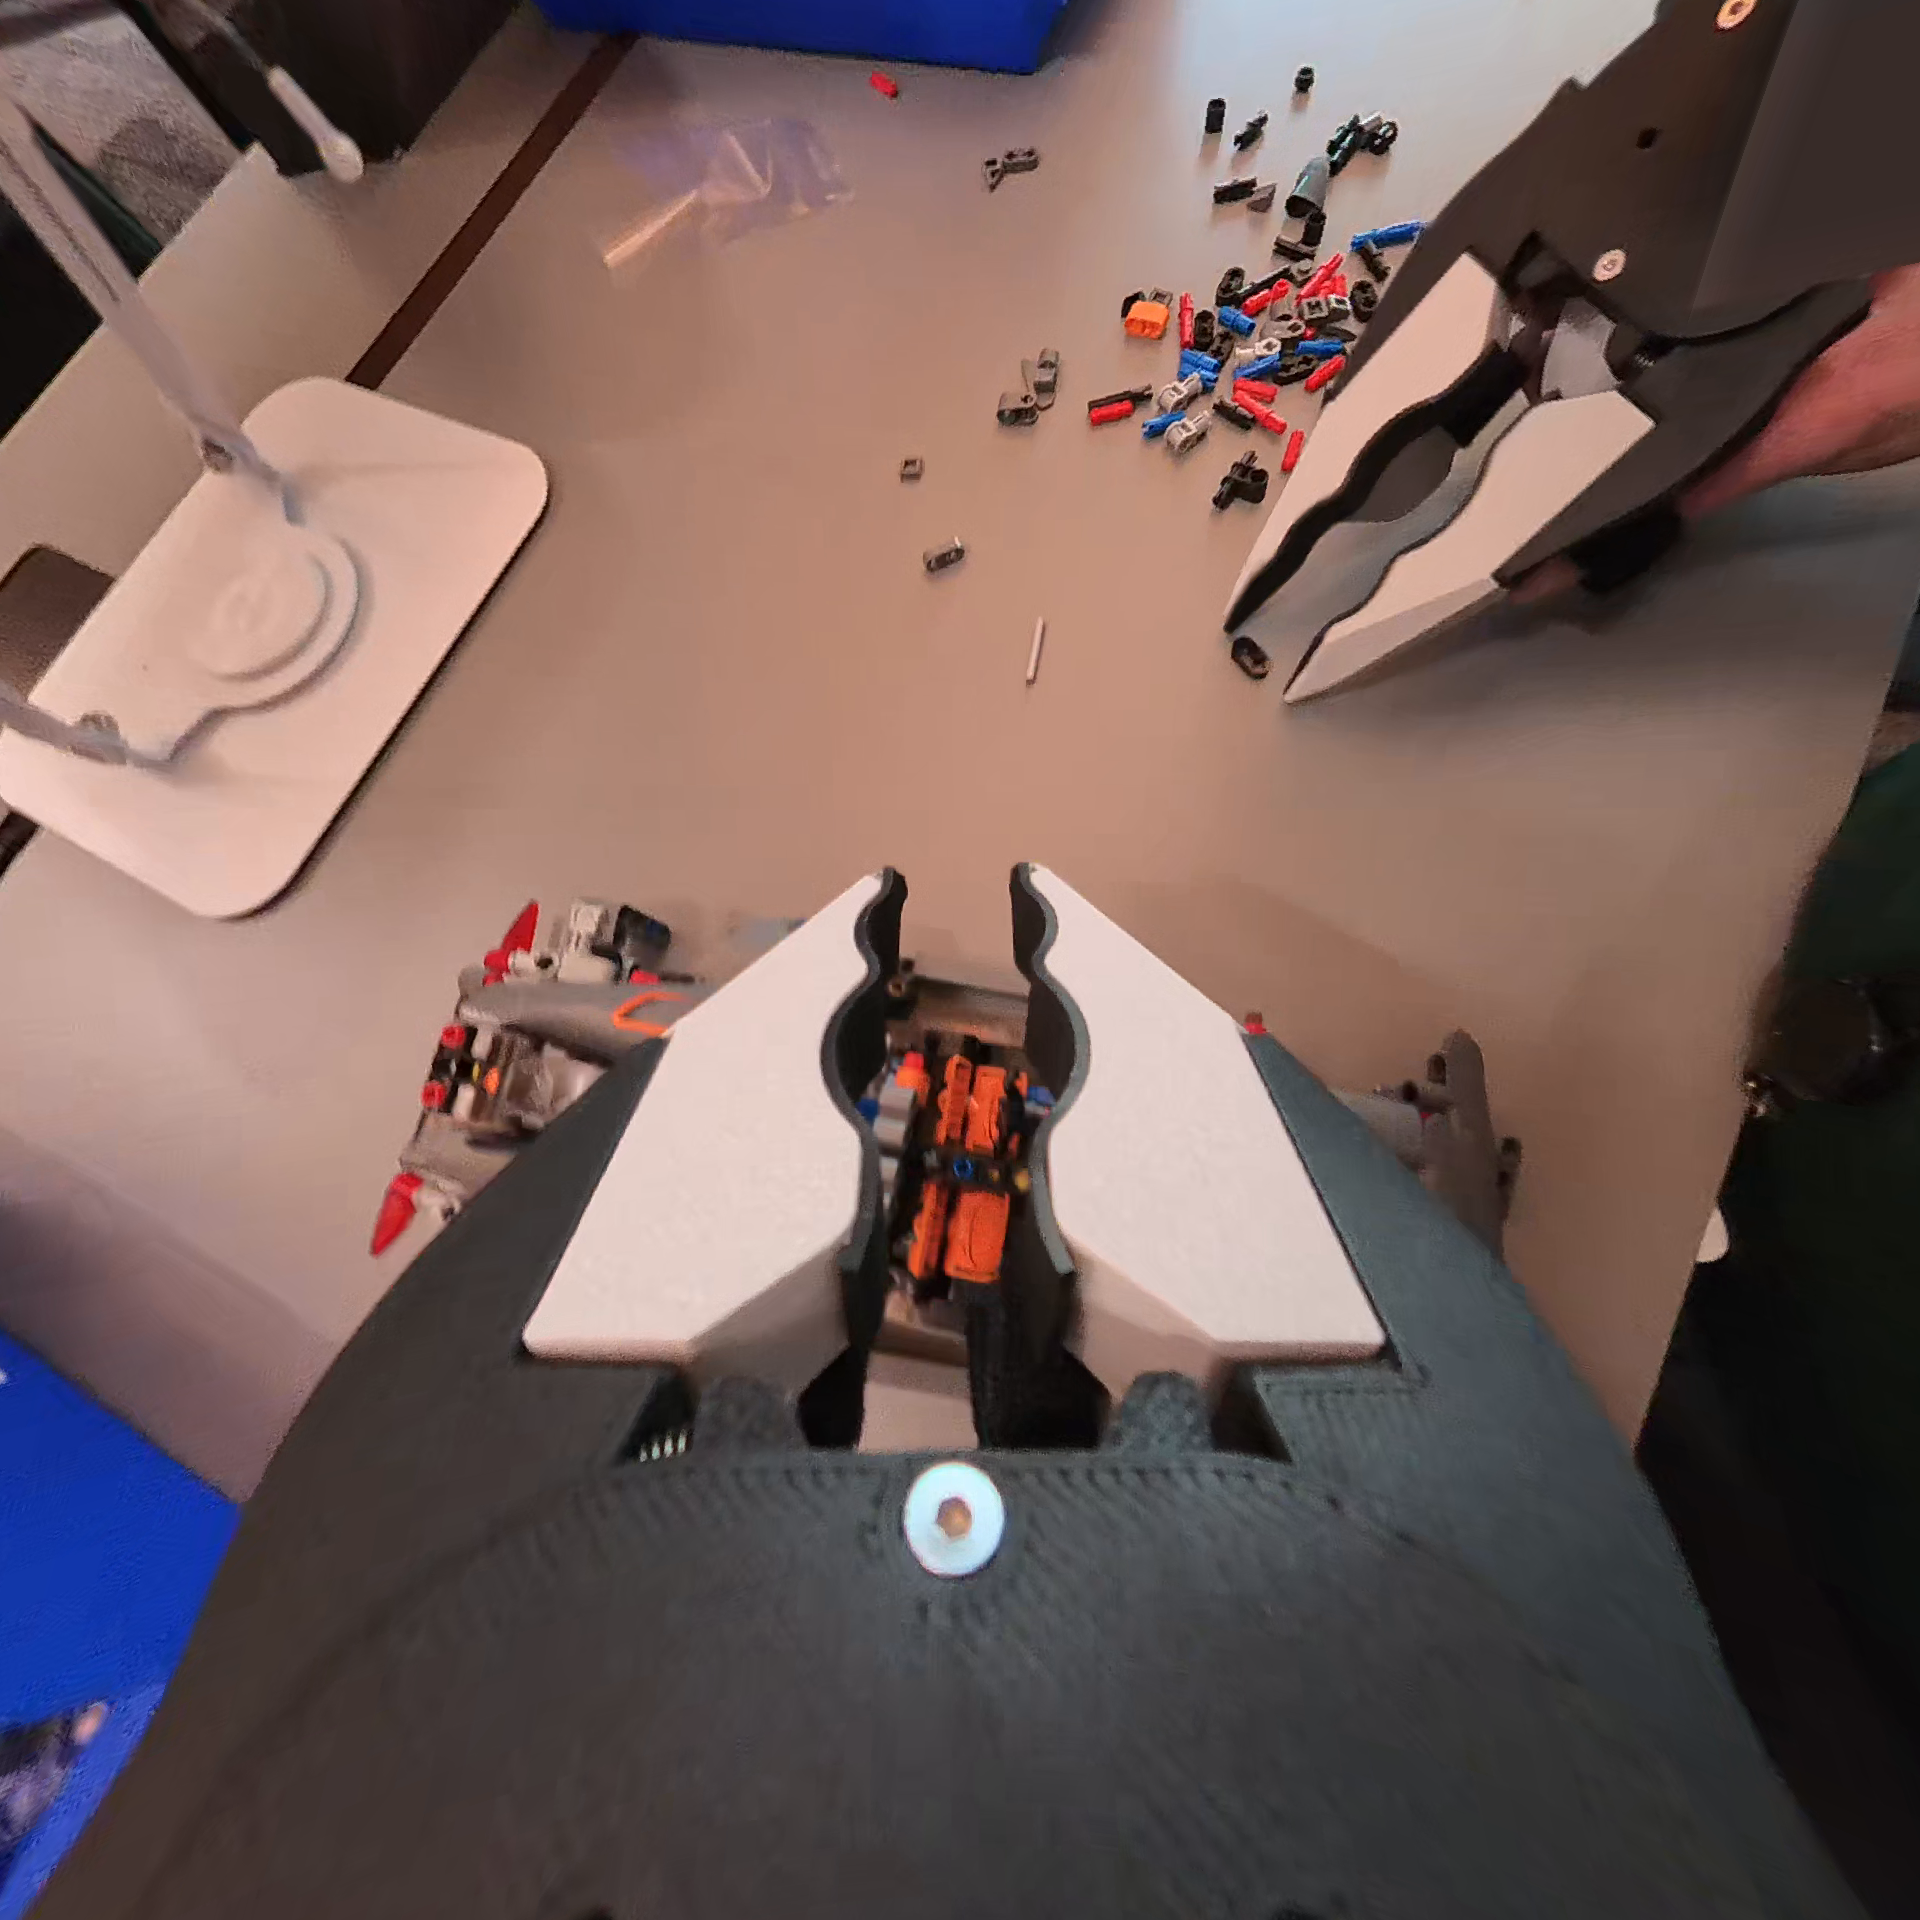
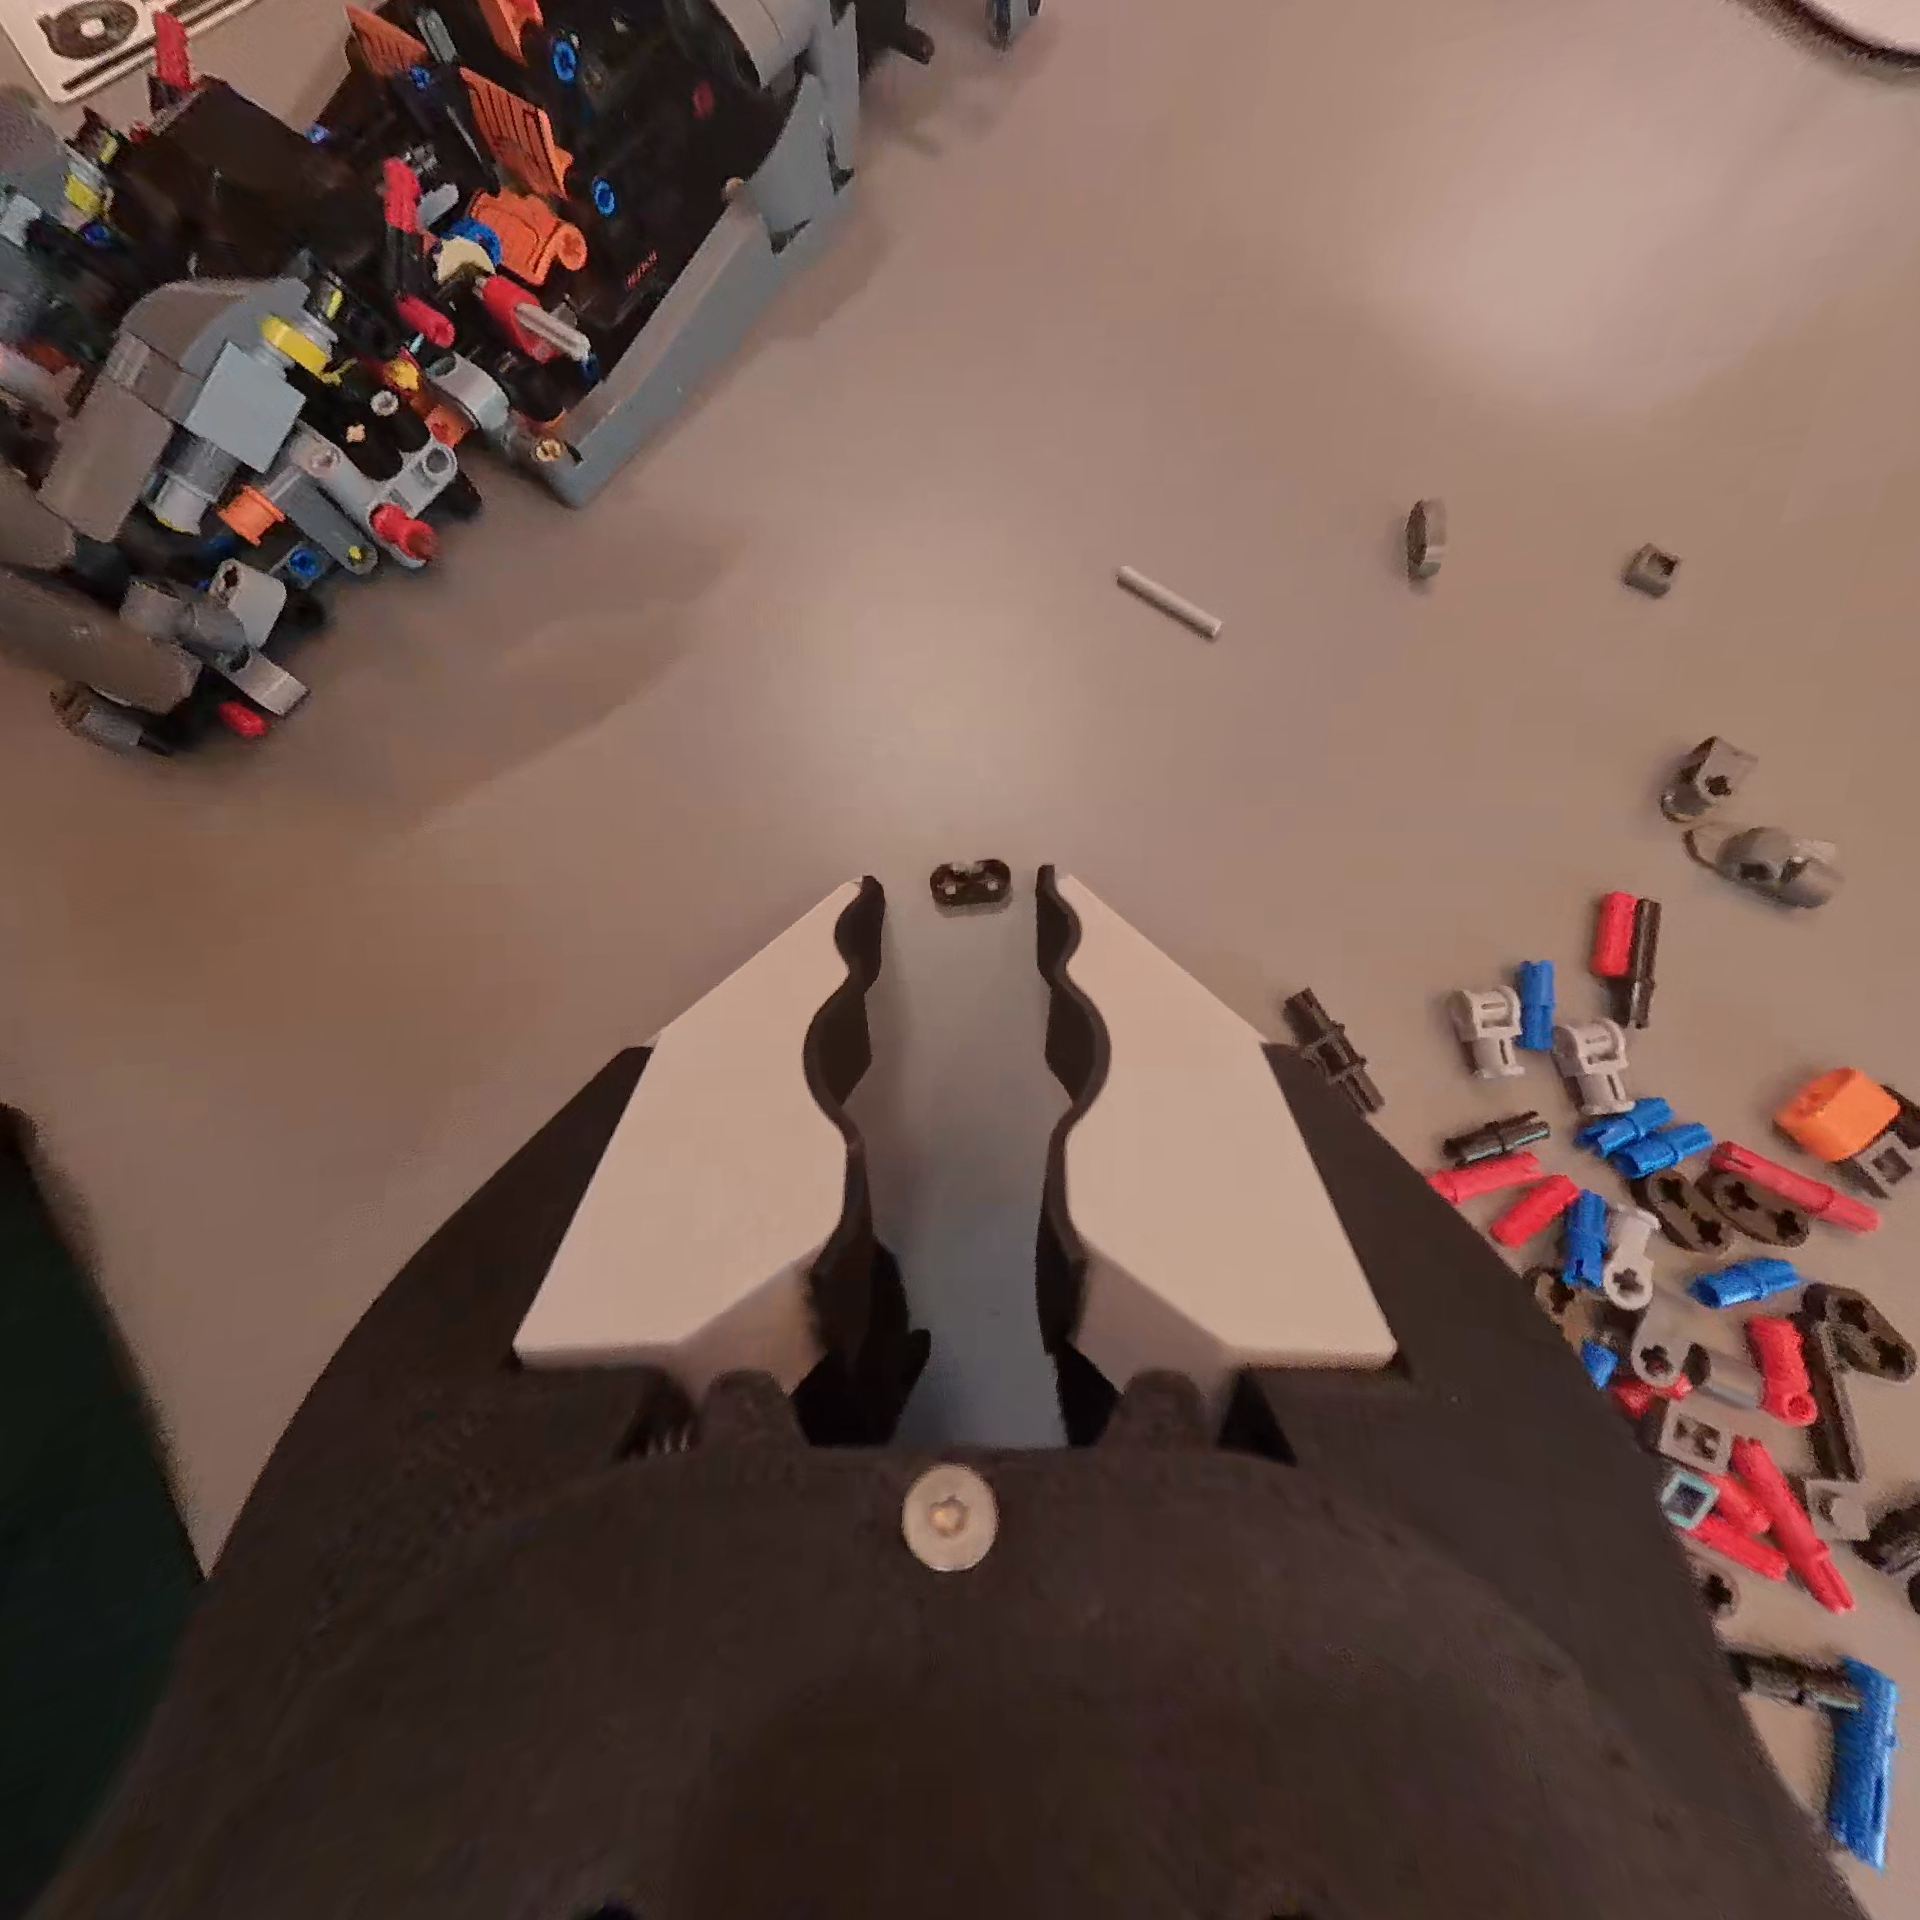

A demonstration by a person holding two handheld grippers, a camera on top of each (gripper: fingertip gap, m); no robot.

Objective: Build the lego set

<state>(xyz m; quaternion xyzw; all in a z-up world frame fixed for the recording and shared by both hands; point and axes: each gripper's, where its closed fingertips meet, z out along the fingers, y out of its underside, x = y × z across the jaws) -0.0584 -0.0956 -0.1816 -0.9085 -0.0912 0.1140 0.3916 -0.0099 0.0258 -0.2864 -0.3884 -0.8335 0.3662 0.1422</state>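
The part-built lego model [image 1: 961, 1174], grey with orange, red and black parts, rests on the table under my left gripper [image 1: 956, 883]. The left jaws are apart and straddle its orange middle; I cannot tell if they touch it. The model also shows at the upper left of the right wrist view [image 2: 416, 291]. My right gripper [image 2: 958, 883] is open and low over the table, with a small black two-hole piece [image 2: 971, 885] lying just between its fingertips. In the left wrist view the right gripper [image 1: 1262, 665] stands at the right with the same black piece [image 1: 1250, 655] at its tips.
A pile of loose red, blue, black and grey pieces [image 1: 1247, 343] [image 2: 1714, 1247] lies to the right gripper's right. A grey axle [image 2: 1169, 601], two small grey pieces [image 2: 1425, 538] and a white stand base [image 1: 270, 644] are on the table. A hand [image 1: 1849, 405] holds the right gripper. One gripper's finger ends stand about 15 cm off the other's. The grey axle [image 2: 1169, 601] lies some 6 cm from my right tips, 15 cm from my left tips. It turns up in the left wrist view [image 1: 1028, 648] as well.
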